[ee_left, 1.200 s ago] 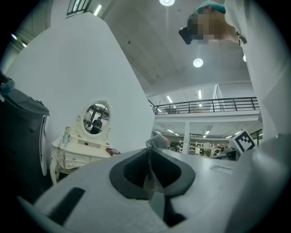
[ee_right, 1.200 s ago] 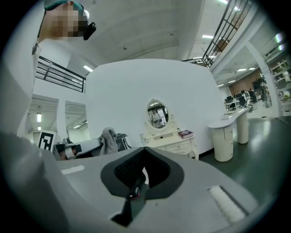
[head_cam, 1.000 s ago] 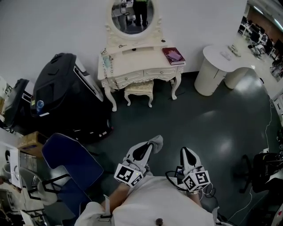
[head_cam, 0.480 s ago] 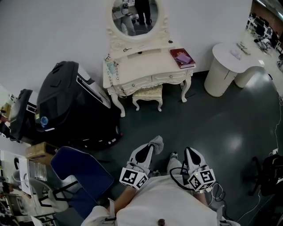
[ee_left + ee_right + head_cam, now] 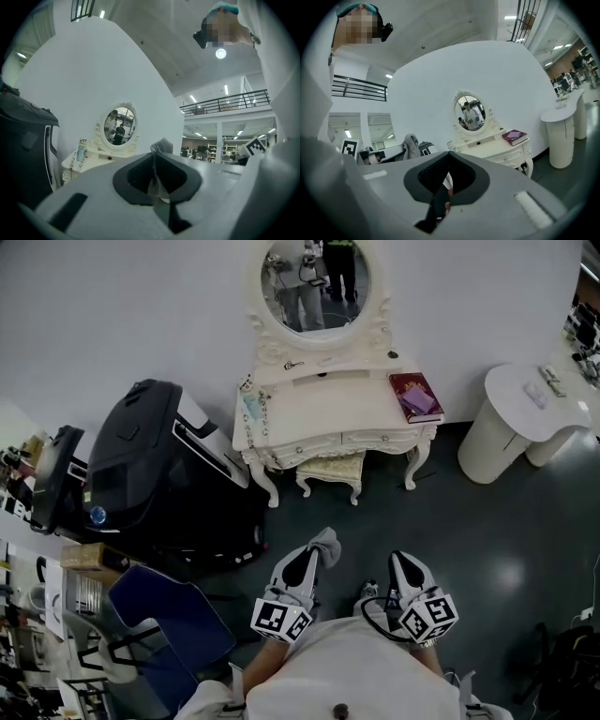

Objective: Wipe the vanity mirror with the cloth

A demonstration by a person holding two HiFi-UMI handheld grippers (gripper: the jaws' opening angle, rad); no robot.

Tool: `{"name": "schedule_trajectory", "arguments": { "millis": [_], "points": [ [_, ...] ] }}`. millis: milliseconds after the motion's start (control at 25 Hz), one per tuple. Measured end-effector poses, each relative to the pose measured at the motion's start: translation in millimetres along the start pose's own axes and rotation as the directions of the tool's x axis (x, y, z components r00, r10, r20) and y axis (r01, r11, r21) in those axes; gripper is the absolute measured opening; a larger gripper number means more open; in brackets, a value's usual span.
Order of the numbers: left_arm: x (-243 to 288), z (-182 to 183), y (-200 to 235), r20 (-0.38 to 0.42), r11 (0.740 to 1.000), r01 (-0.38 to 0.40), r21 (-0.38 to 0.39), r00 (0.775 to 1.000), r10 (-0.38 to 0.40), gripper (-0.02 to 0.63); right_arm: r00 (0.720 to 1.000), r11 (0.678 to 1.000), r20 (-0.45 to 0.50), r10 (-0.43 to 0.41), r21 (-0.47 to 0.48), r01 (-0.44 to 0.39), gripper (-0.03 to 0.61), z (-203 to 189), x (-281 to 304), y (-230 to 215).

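The oval vanity mirror [image 5: 314, 282] stands in a cream frame on the vanity table [image 5: 319, 413] against the far wall, well ahead of both grippers. It also shows in the left gripper view [image 5: 119, 125] and the right gripper view [image 5: 469, 111]. My left gripper [image 5: 314, 554] is held low near my body, shut on a grey cloth [image 5: 326, 544] that pokes out past its tips [image 5: 161, 145]. My right gripper [image 5: 396, 562] is beside it, jaws together with nothing between them [image 5: 449, 154].
A padded stool [image 5: 330, 470] sits under the vanity and a red book [image 5: 416, 396] lies on its right end. A large black machine [image 5: 159, 474] and a blue chair [image 5: 169, 615] are at left. White round tables [image 5: 525, 418] stand at right. Dark floor lies between.
The vanity has shifted right and lower in the head view and looks nearer. Both grippers stay in front of my body, the left still holding the cloth.
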State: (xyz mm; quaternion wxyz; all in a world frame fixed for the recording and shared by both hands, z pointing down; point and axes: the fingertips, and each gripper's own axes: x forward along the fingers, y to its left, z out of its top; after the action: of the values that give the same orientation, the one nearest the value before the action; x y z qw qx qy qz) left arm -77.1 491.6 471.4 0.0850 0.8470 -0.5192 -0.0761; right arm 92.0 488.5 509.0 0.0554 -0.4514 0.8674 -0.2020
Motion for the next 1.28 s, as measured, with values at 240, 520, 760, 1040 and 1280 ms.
{"name": "schedule_trajectory", "arguments": {
  "millis": [240,520,760,1040,1280],
  "points": [
    [79.5,17.1,15.4,0.075,0.993,-0.115,-0.008,0.99,0.116,0.021,0.995,0.995,-0.041,0.092,-0.046,-0.094,0.008,43.8,59.0,-59.1],
    [139.5,12.2,28.9,0.088,0.985,-0.17,-0.024,0.981,0.172,0.02,0.99,0.991,-0.081,0.114,-0.063,-0.119,0.008,68.8,103.5,-112.7],
    [183.3,14.5,58.4,0.096,0.981,-0.195,-0.025,0.976,0.196,0.021,0.985,0.99,-0.116,0.125,-0.05,-0.132,0.008,71.6,146.3,-133.4],
    [263.6,13.1,109.7,0.072,0.987,-0.158,-0.018,0.985,0.158,0.02,0.987,0.993,-0.126,0.101,-0.053,-0.108,0.008,88.3,229.1,-161.0],
    [342.4,39.9,170.0,0.062,0.994,-0.107,-0.01,0.992,0.108,0.02,0.996,0.997,-0.079,0.039,-0.059,-0.044,0.008,130.7,309.4,-188.5]
  ]
}}
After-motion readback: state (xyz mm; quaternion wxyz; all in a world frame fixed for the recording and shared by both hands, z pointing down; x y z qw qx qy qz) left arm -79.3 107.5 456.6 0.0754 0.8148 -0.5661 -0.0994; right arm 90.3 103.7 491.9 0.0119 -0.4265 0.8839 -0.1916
